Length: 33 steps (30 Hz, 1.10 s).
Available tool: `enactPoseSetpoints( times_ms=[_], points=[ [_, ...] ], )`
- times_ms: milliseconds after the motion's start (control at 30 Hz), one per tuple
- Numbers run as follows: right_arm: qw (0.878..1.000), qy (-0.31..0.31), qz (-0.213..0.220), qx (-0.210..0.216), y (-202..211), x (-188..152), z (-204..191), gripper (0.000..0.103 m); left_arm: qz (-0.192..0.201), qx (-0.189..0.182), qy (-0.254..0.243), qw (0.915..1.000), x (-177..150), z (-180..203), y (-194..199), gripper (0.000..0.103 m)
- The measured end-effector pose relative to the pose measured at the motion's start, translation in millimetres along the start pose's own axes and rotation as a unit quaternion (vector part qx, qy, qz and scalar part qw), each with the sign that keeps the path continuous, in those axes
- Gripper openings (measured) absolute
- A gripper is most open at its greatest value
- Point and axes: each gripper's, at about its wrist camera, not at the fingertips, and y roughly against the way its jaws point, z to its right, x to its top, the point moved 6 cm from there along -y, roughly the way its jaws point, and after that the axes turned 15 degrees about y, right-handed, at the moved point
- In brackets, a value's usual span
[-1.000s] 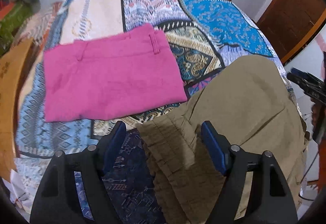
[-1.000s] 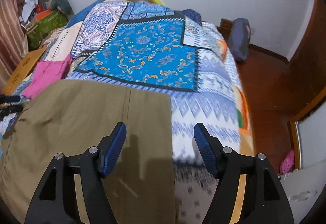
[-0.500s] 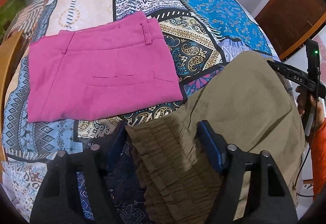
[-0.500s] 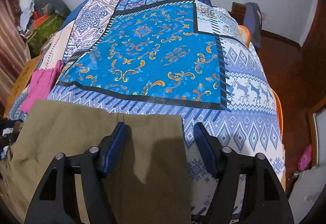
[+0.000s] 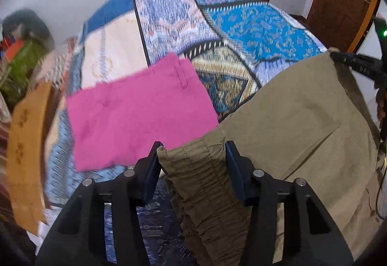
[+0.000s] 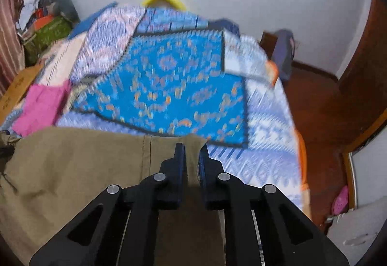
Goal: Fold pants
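- Under both tongs, patchwork bed cover (image 6: 169,87) serves as the folding surface.
- Khaki pants (image 5: 290,121) span between the tongs, apparently lifted for a fold.
- Pink pants (image 5: 135,111), already folded flat, lie ahead-left of left gripper (image 5: 192,159).
- Left gripper: fairly wide, gathered waistband bunched between its fingers; grip cannot tell.
- Right gripper (image 6: 192,152): narrow, pinching the hem corner.

Olive-khaki pants (image 5: 290,121), plain; pink shorts (image 5: 135,108) — bedspread (image 6: 169,87) patchwork (blue, orange motifs).
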Motion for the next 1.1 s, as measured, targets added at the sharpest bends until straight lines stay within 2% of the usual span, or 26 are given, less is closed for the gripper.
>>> enactPoseSetpoints(
  times_ms=[233,367,700,867,1100],
  points=[
    [0.996,-0.012,0.079,-0.038,76.3,42.5,17.2,0.01,0.063,-0.006,0.01,0.9979,29.6,8.1,61.0,0.05],
    [0.994,-0.018,0.102,-0.041,112.1,45.0,18.1,0.01,0.087,-0.014,0.007,0.9961,31.1,13.4,93.8,0.05],
    [0.99,-0.048,0.134,-0.017,185.5,-1.8,3.7,0.01,0.117,-0.028,-0.015,0.9926,-17.8,25.3,158.9,0.05],
    [0.987,-0.07,0.143,0.002,213.2,-33.9,-6.0,0.01,0.121,-0.038,-0.017,0.9918,-47.6,27.2,178.4,0.05],
    [0.989,-0.065,0.133,0.005,240.0,-79.2,-36.1,0.01,0.123,-0.044,-0.037,0.9907,-90.9,28.6,199.4,0.049]
  ],
)
